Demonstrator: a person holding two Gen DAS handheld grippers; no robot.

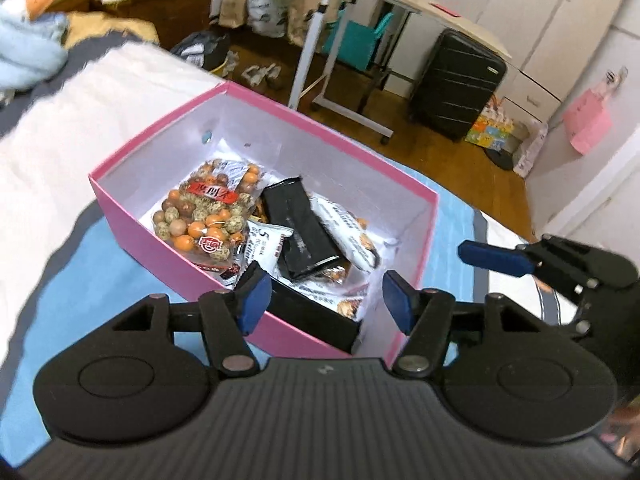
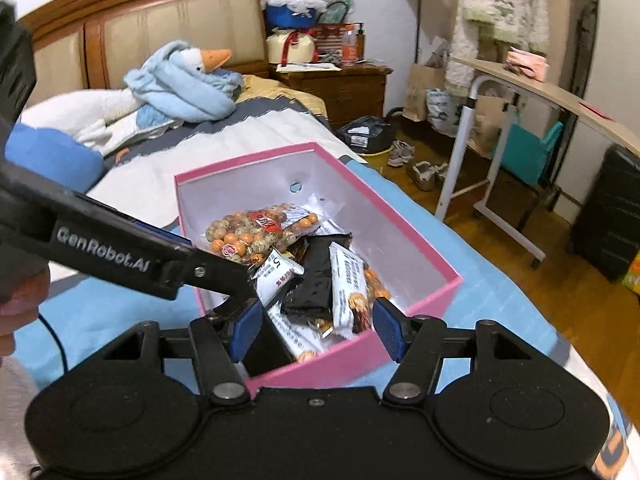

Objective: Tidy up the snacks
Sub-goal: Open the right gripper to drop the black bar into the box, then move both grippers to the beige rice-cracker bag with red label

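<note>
A bed (image 2: 168,160) with a white cover and a blue mat (image 1: 80,280) fills the left and lower part of both views. On the mat stands an open pink box (image 1: 132,216) with a white inside, at the centre of each frame.

Beyond it, in the upper right of the left wrist view, a white-legged table (image 1: 400,4) stands over a black suitcase (image 1: 456,84) on the wooden floor. In the right wrist view a plush goose (image 2: 188,84) wrapped in pale blue lies at upper left before the headboard.

The left gripper (image 1: 324,300) hangs over the box's near edge at the lower centre of its view. Its jaws stand about half open, blue pads apart, with nothing pressed between them; a black packet (image 1: 316,320) lies just below the gap, leaning against the near wall. The right gripper (image 2: 316,328) sits likewise over the near corner in its own view, jaws about half open and holding nothing.

Inside the box, a clear bag of coated nuts (image 1: 204,220) lies in the far left part. Beside it, toward the middle, a black bar (image 1: 300,228) rests across several white snack packets (image 1: 264,244), which touch and overlap one another.
</note>
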